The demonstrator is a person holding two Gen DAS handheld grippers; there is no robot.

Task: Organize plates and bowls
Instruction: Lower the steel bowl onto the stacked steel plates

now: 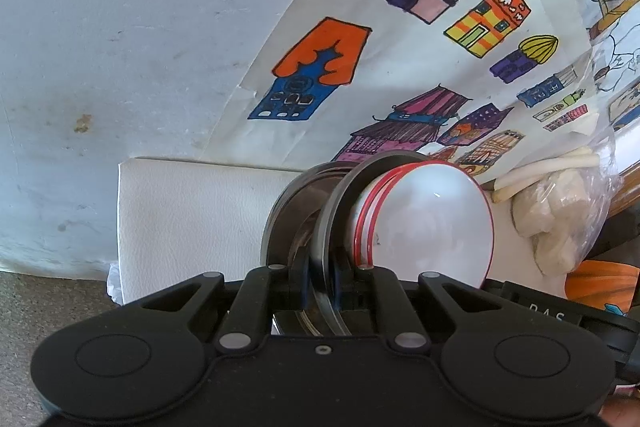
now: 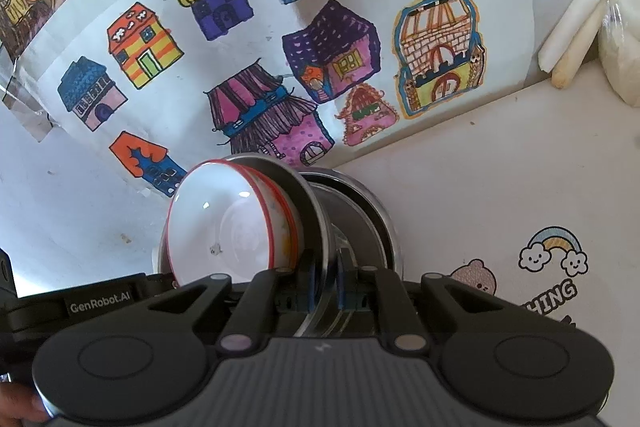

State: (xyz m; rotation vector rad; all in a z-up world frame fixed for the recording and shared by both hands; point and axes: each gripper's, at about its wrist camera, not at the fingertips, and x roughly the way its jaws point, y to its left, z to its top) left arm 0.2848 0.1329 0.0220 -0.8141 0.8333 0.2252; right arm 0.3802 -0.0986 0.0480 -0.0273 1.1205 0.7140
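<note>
- Left wrist view: the left gripper (image 1: 320, 287) is clamped tight on the round steel plate's (image 1: 332, 203) rim; its lower edge is hidden behind the housing.
- The right gripper (image 2: 324, 287) pinches the same rim; red-rimmed white bowls (image 2: 224, 223) sit against the plate.

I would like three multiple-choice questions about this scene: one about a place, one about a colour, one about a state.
1. Where do the white bowls sit?
A. on the steel plate
B. on the drawing
C. inside the plastic bag

2. What colour is the bowls' rim line?
A. blue
B. red
C. green

3. How does the right gripper stand?
A. wide open
B. out of view
C. shut on the steel plate's rim

Answers:
1. A, the bowls rest on the steel plate.
2. B, a thin red line rings each rim.
3. C, both blue pads pinch the plate's edge.
</note>
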